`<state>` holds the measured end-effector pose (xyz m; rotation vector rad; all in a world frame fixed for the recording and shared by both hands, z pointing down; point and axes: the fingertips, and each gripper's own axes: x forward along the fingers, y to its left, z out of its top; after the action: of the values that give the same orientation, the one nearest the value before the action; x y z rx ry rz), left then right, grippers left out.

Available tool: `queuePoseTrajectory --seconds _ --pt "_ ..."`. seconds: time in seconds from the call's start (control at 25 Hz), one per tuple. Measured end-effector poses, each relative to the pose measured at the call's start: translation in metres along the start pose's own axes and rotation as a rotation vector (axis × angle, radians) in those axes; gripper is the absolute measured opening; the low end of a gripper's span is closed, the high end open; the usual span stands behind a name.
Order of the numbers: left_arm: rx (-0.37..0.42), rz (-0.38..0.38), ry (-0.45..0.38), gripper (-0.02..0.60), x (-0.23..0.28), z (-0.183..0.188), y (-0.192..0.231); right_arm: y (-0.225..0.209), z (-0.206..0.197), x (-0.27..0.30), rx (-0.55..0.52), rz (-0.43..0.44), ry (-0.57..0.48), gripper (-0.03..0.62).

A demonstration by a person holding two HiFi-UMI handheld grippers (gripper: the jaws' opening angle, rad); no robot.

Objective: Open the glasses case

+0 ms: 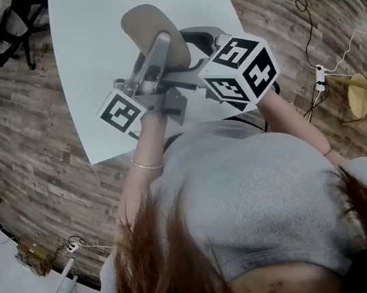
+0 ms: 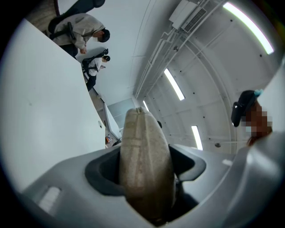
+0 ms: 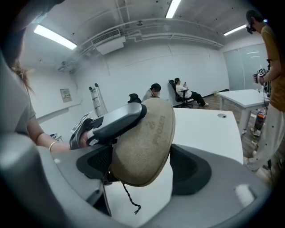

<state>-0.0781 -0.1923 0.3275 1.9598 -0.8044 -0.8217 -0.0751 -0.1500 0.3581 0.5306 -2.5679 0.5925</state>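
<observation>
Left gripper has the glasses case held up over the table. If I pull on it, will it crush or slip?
Probably stiff: the glasses case shows no denting where the left gripper clamps it. Its matte, felt-like surface likely resists slipping. The thin cord dangling below it looks floppy and could snag.

Glasses case (image 1: 143, 21) of matt, felt-like tan cloth, with a dark twisted cord (image 3: 129, 198), above a table (image 1: 88, 68) with a smooth, matt white top, on a floor (image 1: 29, 132) of grained wood-look planks.
</observation>
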Motion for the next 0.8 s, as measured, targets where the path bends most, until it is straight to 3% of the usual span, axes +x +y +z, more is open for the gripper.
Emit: queuePoseTrajectory --seconds 0.2,0.32,0.6,0.8 --pt "0.131 0.088 -0.011 0.350 -0.005 0.014 0.007 -0.002 0.007 -0.004 0.005 -0.022 -0.109 0.391" --pt "0.171 0.151 0.001 0.374 -0.010 0.017 0.021 -0.007 0.003 -0.002 0.035 -0.032 -0.127 0.380" --pt "0.273 0.359 -0.031 0.352 -0.037 0.033 0.073 -0.030 -0.033 0.014 0.045 -0.097 -0.030 0.359" --pt "0.286 0.365 0.007 0.329 -0.041 0.023 0.074 -0.037 -0.065 0.029 0.077 -0.114 0.078 0.337"
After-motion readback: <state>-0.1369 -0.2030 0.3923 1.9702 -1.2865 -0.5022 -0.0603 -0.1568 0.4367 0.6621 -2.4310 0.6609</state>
